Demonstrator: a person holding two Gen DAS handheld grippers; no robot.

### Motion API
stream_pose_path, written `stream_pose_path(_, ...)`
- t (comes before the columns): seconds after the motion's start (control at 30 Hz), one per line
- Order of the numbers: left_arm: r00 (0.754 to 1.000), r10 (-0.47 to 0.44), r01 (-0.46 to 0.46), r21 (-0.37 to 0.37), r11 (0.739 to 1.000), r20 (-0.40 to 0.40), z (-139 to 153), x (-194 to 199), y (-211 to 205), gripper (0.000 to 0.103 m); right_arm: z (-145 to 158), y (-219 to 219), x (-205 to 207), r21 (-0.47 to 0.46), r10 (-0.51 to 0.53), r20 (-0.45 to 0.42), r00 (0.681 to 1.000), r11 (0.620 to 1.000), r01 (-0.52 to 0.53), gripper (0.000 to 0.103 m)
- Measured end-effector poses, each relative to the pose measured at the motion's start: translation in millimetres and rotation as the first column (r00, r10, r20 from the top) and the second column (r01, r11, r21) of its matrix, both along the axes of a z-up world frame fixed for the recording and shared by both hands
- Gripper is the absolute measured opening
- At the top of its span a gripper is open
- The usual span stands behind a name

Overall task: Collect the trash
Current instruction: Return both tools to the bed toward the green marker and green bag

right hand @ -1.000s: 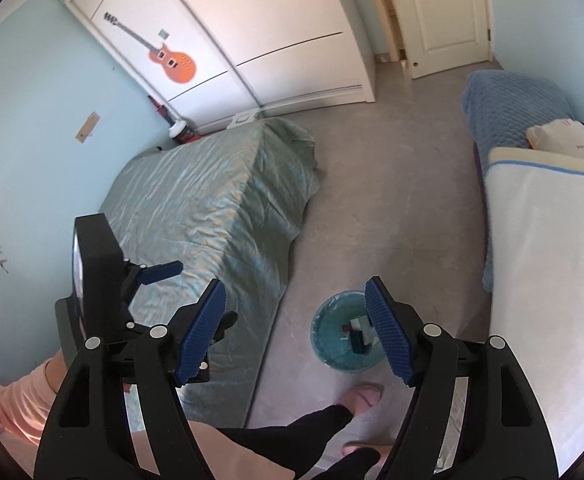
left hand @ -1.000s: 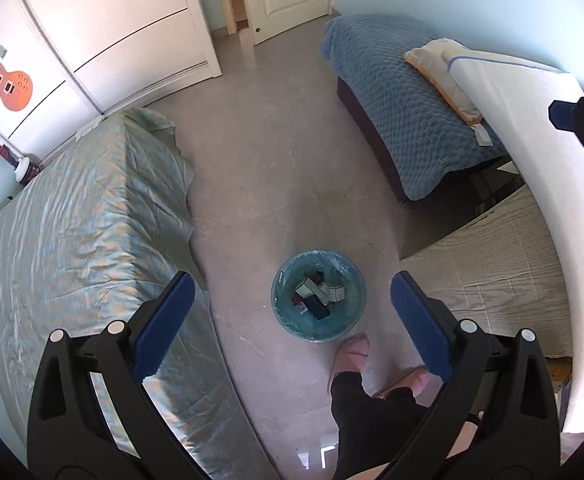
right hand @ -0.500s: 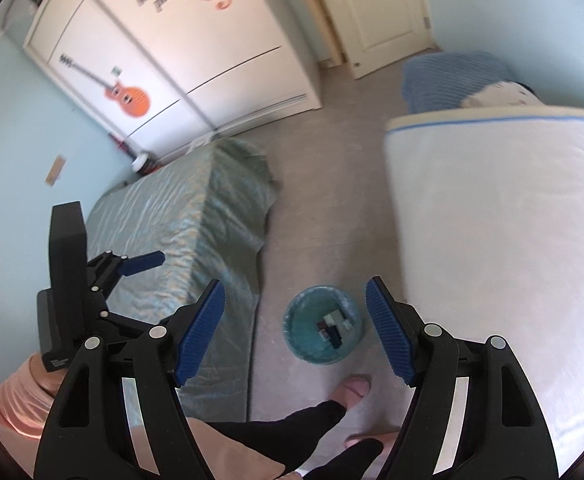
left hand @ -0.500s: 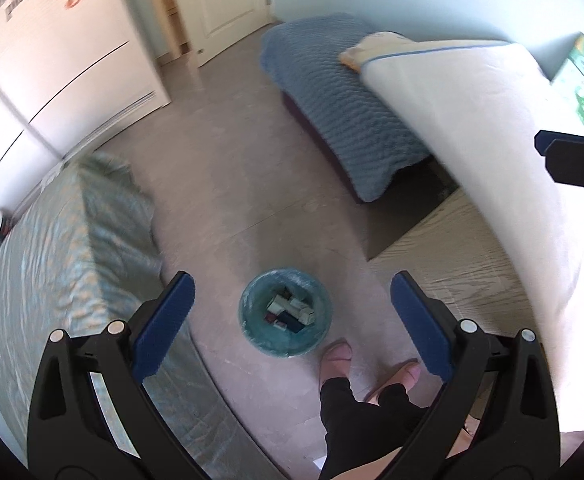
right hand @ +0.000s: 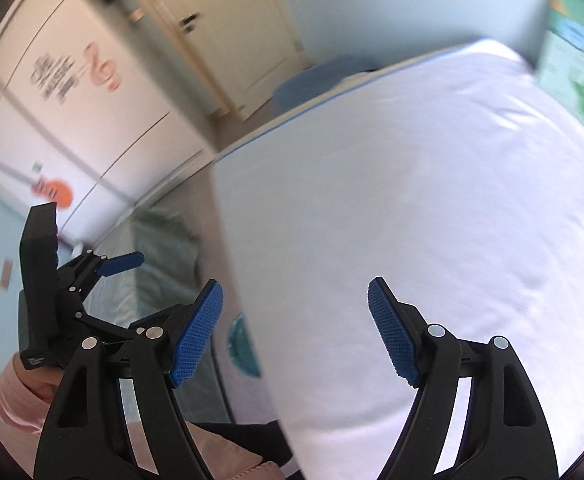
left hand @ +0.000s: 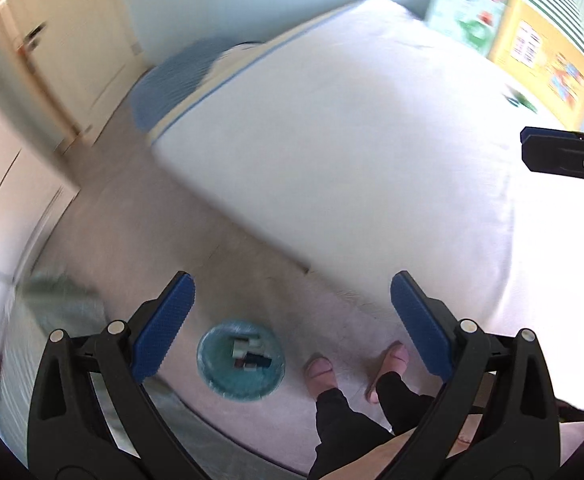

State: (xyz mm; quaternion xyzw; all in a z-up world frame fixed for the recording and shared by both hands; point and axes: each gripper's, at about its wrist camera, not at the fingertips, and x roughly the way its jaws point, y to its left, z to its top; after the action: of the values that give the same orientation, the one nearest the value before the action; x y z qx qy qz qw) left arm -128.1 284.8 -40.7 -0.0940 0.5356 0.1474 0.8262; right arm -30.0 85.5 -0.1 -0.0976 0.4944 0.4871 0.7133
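Note:
A round teal trash bin (left hand: 240,360) stands on the floor below, with several small pieces of trash (left hand: 248,354) inside. My left gripper (left hand: 292,328) is open and empty, high above the floor, the bin just left of its middle. My right gripper (right hand: 295,332) is open and empty above the white bed (right hand: 431,220); only a sliver of the bin (right hand: 244,348) shows past the bed's edge. The left gripper also shows in the right wrist view (right hand: 104,268). A small green item (left hand: 521,101) lies on the bed near the far wall, blurred.
The white bed (left hand: 371,140) fills the right side. A green-covered bed (left hand: 52,320) is at the left. The person's feet in pink slippers (left hand: 355,364) stand beside the bin. White wardrobe (right hand: 72,100), door (right hand: 228,32) and colourful posters (left hand: 531,40) line the walls.
Both views have swung right, from the floor and green bed onto the white bed. The bin has slid left and lower in both views. Both grippers stay open.

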Motion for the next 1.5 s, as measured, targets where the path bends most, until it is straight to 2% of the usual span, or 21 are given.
stream_pose_path(0.2, 0.980, -0.198, 0.198, 0.002, 0.980, 0.001, 6.5, 58.1, -46.3, 0.096, 6.0, -72.2, 34.2, -0.004, -0.198, 0.030, 0.980, 0.980, 0.198, 0.075)
stream_pose_path(0.3, 0.958, -0.288, 0.288, -0.001, 0.958, 0.014, 10.6, 85.7, -71.1, 0.096, 8.5, -110.7, 53.3, -0.010, -0.284, 0.049, 0.958, 0.958, 0.285, 0.075)
stream_pose_path(0.4, 0.924, -0.381, 0.381, 0.023, 0.924, 0.011, 13.6, 117.8, -103.1, 0.096, 13.5, -145.5, 73.4, -0.010, -0.354, 0.075, 0.932, 0.935, 0.355, 0.075)
stream_pose_path(0.53, 0.891, -0.453, 0.452, 0.047, 0.891, 0.016, 19.6, 154.1, -140.4, 0.096, 20.7, -188.9, 107.4, -0.009, -0.408, 0.104, 0.907, 0.912, 0.411, 0.075)
stream_pose_path(0.73, 0.852, -0.522, 0.521, 0.059, 0.852, 0.023, 24.9, 214.3, -192.3, 0.096, 25.0, -226.6, 160.8, -0.014, -0.434, 0.127, 0.892, 0.898, 0.440, 0.075)
stream_pose_path(0.93, 0.836, -0.549, 0.548, 0.041, 0.836, 0.016, 16.1, 269.8, -223.3, 0.096, 16.5, -241.6, 210.5, -0.025, -0.420, 0.124, 0.899, 0.905, 0.426, 0.075)
stream_pose_path(1.2, 0.816, -0.578, 0.578, 0.029, 0.815, -0.017, -4.3, 329.6, -245.8, 0.096, -8.4, -238.7, 280.2, -0.063, -0.372, 0.106, 0.922, 0.923, 0.380, 0.075)
stream_pose_path(1.5, 0.790, -0.612, 0.612, -0.009, 0.791, -0.044, -37.2, 380.7, -253.1, 0.096, -45.6, -219.2, 330.8, -0.095, -0.301, 0.065, 0.951, 0.947, 0.307, 0.075)
